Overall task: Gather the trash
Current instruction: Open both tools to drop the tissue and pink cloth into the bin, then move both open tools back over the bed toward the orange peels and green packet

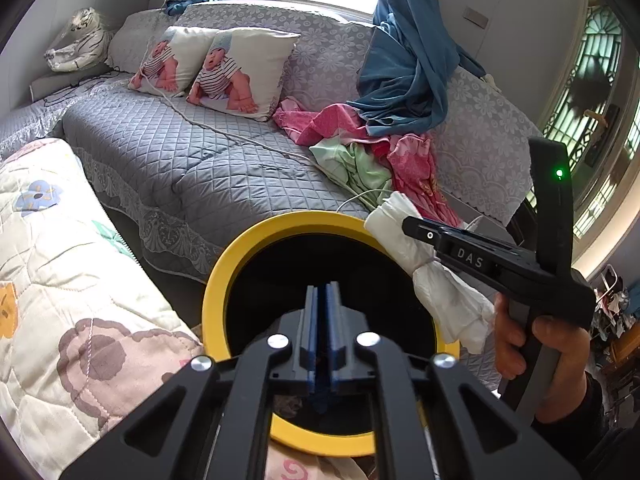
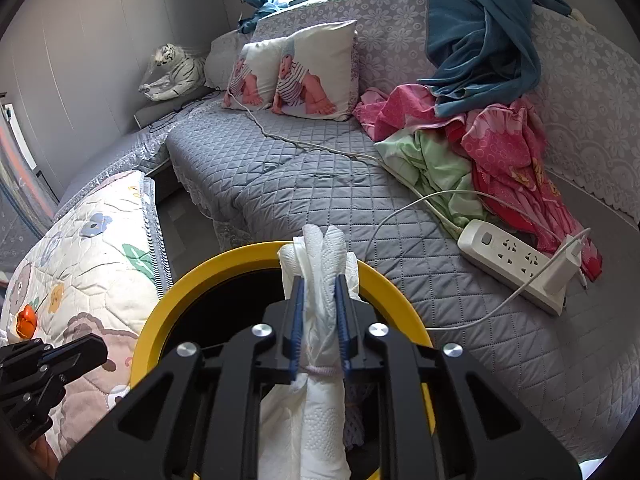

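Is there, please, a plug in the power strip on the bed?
Yes, a white charger with its cable is plugged into the near end of the power strip.

The interior of the yellow-rimmed bin (image 1: 218, 280) reads as solid black in both views, so its contents cannot be determined. The near arc of the rim and the lower end of the white tissue bundle (image 2: 320, 292) are concealed behind the body of the right tool (image 2: 318, 320), and the bottom frame edge crops the bundle. The left tool (image 2: 86, 350) is cropped at the left edge of the right wrist view, so its finger gap is not resolvable there.
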Tool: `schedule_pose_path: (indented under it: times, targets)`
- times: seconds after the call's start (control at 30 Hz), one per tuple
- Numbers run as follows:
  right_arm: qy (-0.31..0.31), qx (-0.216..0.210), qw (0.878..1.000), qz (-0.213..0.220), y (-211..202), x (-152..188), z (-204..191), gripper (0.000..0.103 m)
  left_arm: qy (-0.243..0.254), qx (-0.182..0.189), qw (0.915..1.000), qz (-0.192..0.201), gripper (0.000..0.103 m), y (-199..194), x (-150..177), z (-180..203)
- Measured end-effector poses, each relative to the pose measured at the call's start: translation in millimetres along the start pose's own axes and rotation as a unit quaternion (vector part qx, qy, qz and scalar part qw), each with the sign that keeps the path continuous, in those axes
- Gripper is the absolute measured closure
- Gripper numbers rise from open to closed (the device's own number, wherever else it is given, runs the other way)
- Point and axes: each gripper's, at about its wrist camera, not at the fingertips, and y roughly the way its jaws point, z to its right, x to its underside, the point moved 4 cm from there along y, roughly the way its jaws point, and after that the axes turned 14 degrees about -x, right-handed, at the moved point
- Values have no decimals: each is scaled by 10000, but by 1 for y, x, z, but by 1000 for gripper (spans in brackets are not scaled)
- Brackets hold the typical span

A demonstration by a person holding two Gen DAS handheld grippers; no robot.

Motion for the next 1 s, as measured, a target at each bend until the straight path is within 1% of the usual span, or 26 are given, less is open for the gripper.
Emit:
schedule_pose_path:
  times: [0.03,0.07,0.1,0.13,0.2,0.27,0.33,0.4,0.43,0.47,0.5,0.53,0.57,0.6,0.63,0.67,0.7,0.77,0.9,1.0]
  targets:
    - [18,25,10000,-11,0,0,1,82,-77,6,10000,-16,81,-1,0,-3]
    - [37,19,10000,-20,-1,0,2,76,-178,-6,9998,-15,76,-3,0,-8]
    - [60,14,10000,-8,-2,0,1,71,-255,-30,9997,8,74,-6,-1,-11]
    - [75,27,10000,8,-4,-1,1,71,-302,-47,9995,31,74,-8,-1,-14]
    - [89,58,9999,22,-7,-1,1,70,-385,-153,9991,99,69,-14,-2,-23]
    - [109,53,9999,54,-11,-1,-2,69,-552,-290,9978,206,52,-23,-2,-35]
    - [83,29,9999,121,-16,-2,-6,66,-698,-436,9960,345,48,-32,-4,-47]
    - [64,-31,9997,255,-24,-3,-12,56,-831,-621,9932,529,36,-44,-6,-63]
    - [55,-73,9995,309,-27,-4,-16,53,-926,-719,9912,618,27,-51,-7,-71]
    - [35,-145,9992,381,-31,-4,-20,49,-1055,-801,9886,714,24,-58,-8,-80]
    - [-2,-205,9988,435,-33,-4,-25,44,-1169,-860,9863,788,23,-66,-8,-90]
    - [-51,-254,9985,478,-35,-5,-30,42,-1246,-933,9842,846,18,-73,-9,-99]
    - [-119,-329,9980,536,-37,-5,-37,37,-1317,-1045,9815,914,14,-79,-9,-109]
    - [-167,-395,9974,572,-38,-5,-43,32,-1394,-1205,9778,996,13,-87,-9,-119]
    - [-219,-483,9967,610,-40,-5,-50,29,-1452,-1341,9744,1070,11,-95,-9,-128]
    - [-262,-579,9959,651,-42,-5,-59,23,-1479,-1430,9722,1119,10,-101,-9,-137]
    - [-309,-680,9948,685,-42,-5,-66,20,-1503,-1534,9696,1168,9,-109,-8,-148]
    - [-451,-886,9924,723,-43,-5,-85,17,-1556,-1785,9630,1290,8,-125,-3,-171]
    - [-775,-1348,9853,712,-41,1,-129,14,-1663,-2318,9492,1327,8,-153,13,-224]
    - [-957,-1828,9769,549,-35,9,-167,14,-1788,-2766,9352,1299,8,-175,31,-268]
